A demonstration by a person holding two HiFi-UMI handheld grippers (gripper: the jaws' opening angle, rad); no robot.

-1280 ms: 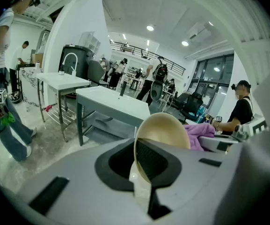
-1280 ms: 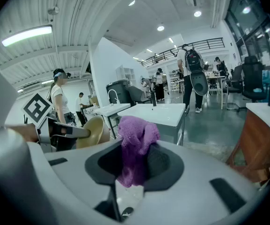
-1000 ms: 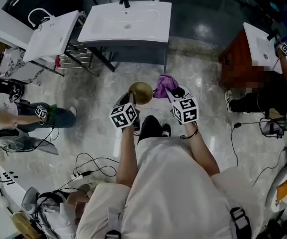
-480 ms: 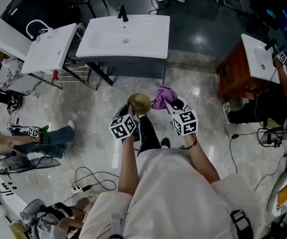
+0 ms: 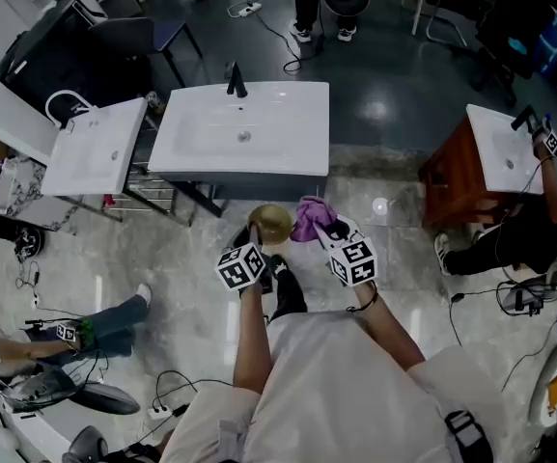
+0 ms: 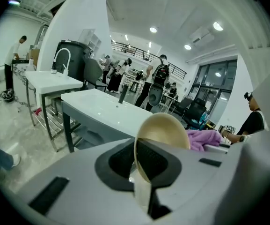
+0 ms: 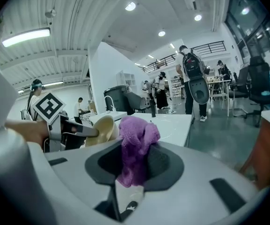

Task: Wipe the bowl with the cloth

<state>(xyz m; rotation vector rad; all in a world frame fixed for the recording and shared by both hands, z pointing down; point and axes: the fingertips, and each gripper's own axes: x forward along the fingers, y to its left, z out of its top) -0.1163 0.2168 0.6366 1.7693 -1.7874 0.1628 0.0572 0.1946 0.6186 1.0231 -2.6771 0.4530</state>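
Purple cloth (image 7: 135, 142) is clamped by the right hand-held gripper (image 7: 134, 168), the bowl (image 6: 167, 129) by the left hand-held gripper (image 6: 140, 165); wiping contact seems due next.

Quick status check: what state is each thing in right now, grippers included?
Bowl: held in the air, tipped on edge.
Cloth: bunched, right beside the bowl; contact unclear.
Left gripper: shut on the bowl's rim.
Right gripper: shut on the cloth.
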